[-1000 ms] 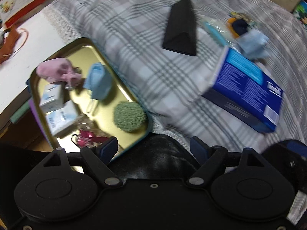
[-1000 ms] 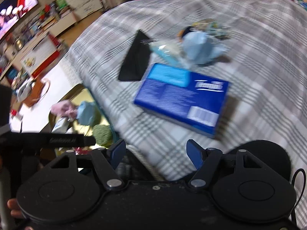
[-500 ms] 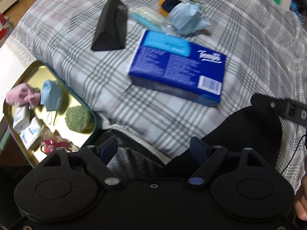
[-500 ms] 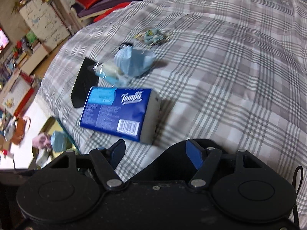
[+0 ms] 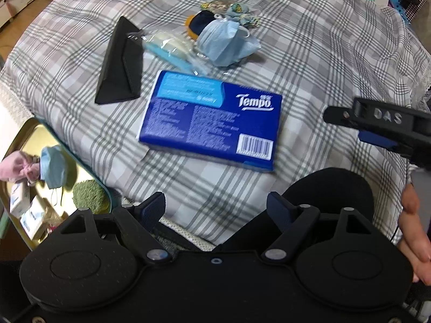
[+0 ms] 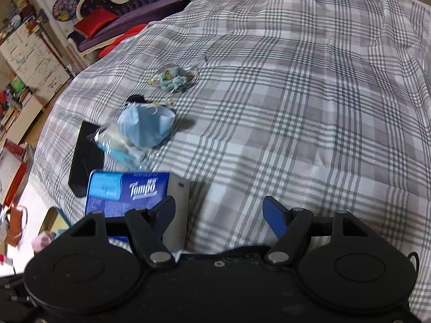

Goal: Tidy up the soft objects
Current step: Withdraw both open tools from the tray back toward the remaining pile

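A blue Tempo tissue pack (image 5: 212,126) lies on the plaid bedcover (image 5: 309,62), also in the right wrist view (image 6: 126,191). Behind it lie a crumpled blue face mask (image 5: 225,43) (image 6: 145,126), a clear packet of masks (image 5: 172,49) (image 6: 118,145), a black triangular case (image 5: 121,64) (image 6: 86,156) and a small fabric bundle (image 6: 173,79). My left gripper (image 5: 215,208) is open and empty, just short of the tissue pack. My right gripper (image 6: 219,212) is open and empty beside the pack's end; it also shows at the right of the left wrist view (image 5: 377,126).
A gold tray (image 5: 32,134) at the lower left holds a pink cloth (image 5: 13,167), a blue mask (image 5: 54,167), a green pad (image 5: 89,196) and small tissue packets (image 5: 18,199). A sofa with red cushions (image 6: 94,21) and shelves stand beyond the bed.
Both grippers have swung right, away from the tray and over the bed. The tissue pack is now centred before the left gripper. Both stay open and empty.
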`<control>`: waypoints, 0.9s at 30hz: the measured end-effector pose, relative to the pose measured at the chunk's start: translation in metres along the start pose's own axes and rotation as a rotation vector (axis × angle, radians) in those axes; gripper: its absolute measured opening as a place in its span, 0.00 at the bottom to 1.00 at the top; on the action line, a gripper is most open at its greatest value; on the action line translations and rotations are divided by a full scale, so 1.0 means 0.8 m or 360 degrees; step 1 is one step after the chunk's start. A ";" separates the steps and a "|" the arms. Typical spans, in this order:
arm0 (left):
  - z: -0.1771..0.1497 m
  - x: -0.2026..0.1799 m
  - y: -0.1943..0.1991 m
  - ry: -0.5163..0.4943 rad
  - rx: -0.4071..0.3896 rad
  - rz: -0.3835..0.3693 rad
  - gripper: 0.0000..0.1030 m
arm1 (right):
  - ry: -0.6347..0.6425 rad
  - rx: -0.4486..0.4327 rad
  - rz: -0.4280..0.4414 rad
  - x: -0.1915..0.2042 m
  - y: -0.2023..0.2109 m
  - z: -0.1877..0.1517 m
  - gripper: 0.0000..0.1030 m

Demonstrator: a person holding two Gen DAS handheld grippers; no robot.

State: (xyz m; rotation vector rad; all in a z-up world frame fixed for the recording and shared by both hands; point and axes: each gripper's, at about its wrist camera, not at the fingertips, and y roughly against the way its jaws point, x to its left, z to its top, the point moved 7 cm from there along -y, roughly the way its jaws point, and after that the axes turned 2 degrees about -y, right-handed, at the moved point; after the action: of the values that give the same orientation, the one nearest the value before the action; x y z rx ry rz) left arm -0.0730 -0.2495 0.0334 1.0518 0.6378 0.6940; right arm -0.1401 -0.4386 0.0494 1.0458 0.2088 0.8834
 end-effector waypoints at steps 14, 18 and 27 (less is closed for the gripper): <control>0.060 0.014 -0.007 0.0047 -0.0048 0.0037 0.76 | -0.0098 -0.0021 0.0029 0.031 -0.063 0.069 0.71; 0.075 0.030 -0.011 0.0087 -0.0053 0.0063 0.76 | -0.0093 -0.0020 0.0081 0.060 -0.081 0.087 0.78; 0.105 0.070 -0.023 0.0170 -0.0064 0.0145 0.76 | -0.0112 0.0075 0.0097 0.127 -0.147 0.120 0.94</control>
State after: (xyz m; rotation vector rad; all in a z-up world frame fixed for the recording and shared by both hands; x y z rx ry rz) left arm 0.0288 -0.2584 0.0392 1.0163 0.6684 0.8437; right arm 0.0404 -0.4531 0.0272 1.1300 0.1395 0.8983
